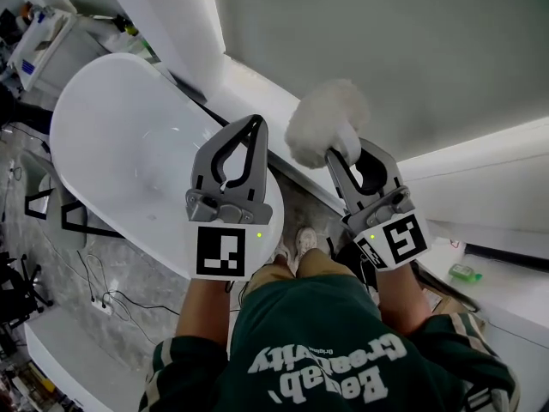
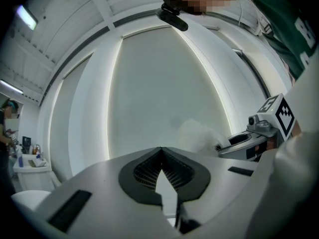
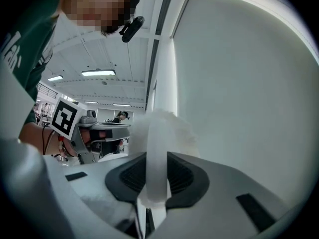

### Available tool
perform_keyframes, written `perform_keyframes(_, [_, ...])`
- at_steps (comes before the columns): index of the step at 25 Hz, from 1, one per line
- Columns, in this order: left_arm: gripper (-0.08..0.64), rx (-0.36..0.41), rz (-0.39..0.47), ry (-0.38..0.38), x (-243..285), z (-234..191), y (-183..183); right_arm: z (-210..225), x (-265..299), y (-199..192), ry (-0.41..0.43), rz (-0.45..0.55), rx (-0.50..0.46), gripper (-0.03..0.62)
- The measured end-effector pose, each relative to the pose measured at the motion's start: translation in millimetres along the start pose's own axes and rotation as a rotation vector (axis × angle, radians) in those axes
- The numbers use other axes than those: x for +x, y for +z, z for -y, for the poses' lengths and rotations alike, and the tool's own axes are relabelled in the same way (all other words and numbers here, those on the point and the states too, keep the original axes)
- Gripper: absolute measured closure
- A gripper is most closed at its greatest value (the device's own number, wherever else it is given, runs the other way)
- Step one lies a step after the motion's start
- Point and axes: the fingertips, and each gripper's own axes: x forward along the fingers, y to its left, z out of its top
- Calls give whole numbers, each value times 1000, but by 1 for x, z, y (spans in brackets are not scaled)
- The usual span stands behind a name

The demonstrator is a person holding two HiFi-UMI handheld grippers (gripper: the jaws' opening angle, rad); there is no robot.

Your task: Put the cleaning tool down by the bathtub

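Bright glowing wall strips (image 2: 112, 93) light the scene evenly; both gripper views bulge with dark corners.

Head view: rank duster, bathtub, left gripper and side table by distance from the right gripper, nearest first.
1. duster: clamped in the right gripper itself.
2. left gripper: alongside, to its left.
3. bathtub: below and further left.
4. side table: top left corner, past the tub's far end.
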Motion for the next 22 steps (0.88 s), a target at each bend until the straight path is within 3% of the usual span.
perform_keyframes(6, [552,32,-11,-2,11,-7,-11,4,15,-15,14,-32,9,500])
perform_keyframes(14, [552,50,-54,80,27,-33,-17,17,57,-17,99,-57,0,500])
perform_keyframes(22, [552,45,-72,148,41,-48,-38,36,104,-46,165,-93,-4,500])
